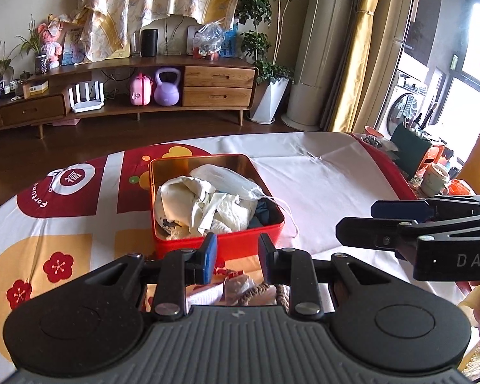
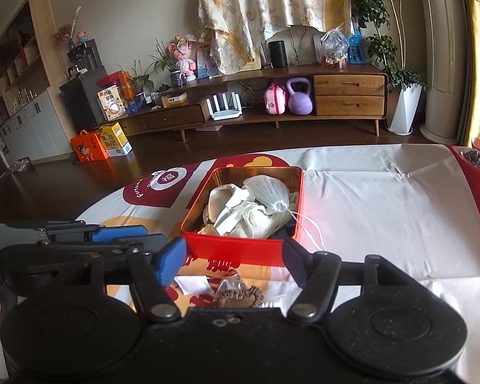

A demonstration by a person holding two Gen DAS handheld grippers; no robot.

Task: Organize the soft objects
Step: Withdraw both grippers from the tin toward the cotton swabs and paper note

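A red tin box [image 1: 240,246] [image 2: 233,249] with a gold inside stands on the table and holds several soft things: cream cloths [image 1: 188,204] [image 2: 240,214], a white drawstring pouch [image 1: 227,176] [image 2: 268,192] with its cord over the rim, and something dark blue [image 1: 262,211]. A brown scrunchie [image 2: 240,297] [image 1: 256,291] and a small plastic packet [image 2: 230,283] lie in front of the box. My left gripper [image 1: 238,256] is open and empty, just before the box. My right gripper [image 2: 235,262] is open and empty, above the scrunchie; it also shows at the right of the left wrist view [image 1: 400,224].
The table wears a white and red cloth [image 1: 320,185] [image 2: 384,211]. A white paper slip [image 2: 192,284] lies by the packet. A mug [image 1: 433,179] and clutter stand at the table's far right. A wooden TV cabinet [image 1: 176,96] [image 2: 272,105] is beyond.
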